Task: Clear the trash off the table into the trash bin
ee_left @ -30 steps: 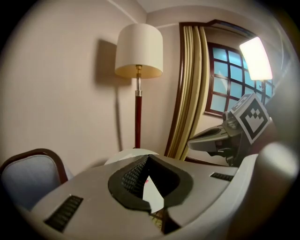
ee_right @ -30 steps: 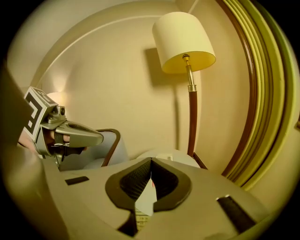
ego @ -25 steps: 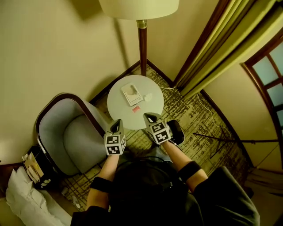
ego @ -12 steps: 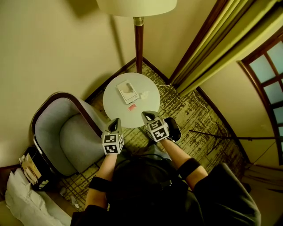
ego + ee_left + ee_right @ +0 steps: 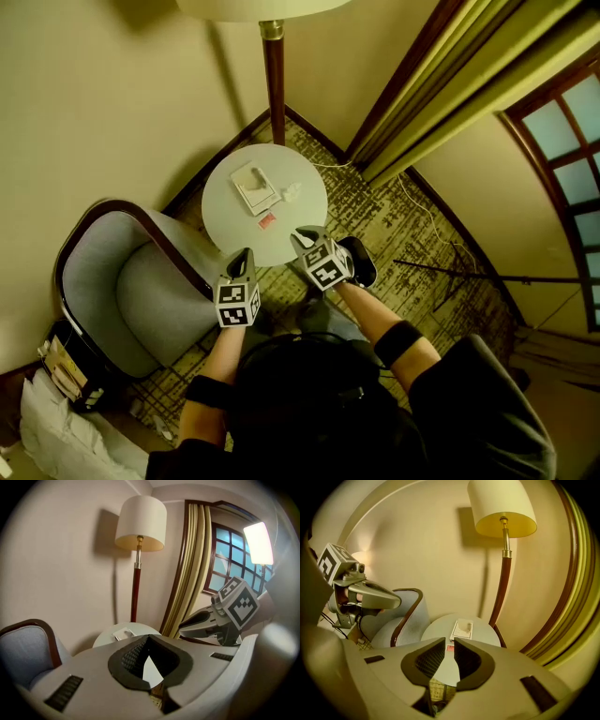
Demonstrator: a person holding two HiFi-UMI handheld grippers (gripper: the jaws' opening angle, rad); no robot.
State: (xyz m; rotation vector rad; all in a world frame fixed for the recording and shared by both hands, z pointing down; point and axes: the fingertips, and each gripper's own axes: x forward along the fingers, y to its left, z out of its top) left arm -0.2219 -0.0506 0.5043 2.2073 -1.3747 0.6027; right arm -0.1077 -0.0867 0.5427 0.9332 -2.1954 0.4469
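Round table (image 5: 228,208): red scrap (image 5: 267,221) toward near edge; left gripper (image 5: 246,255) pressed together, empty; right gripper (image 5: 304,235) just opening slightly, nothing between jaws.

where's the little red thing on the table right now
In the head view the red scrap lies on the round table, toward its near edge, just below the white box.

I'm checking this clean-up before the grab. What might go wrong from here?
1. The red packet lies flat on the table; the right gripper, whose jaws have just been opening with nothing between them, may slide it rather than pinch it.
2. The crumpled paper by the white pad looks light; a nudge may push it off the far edge.
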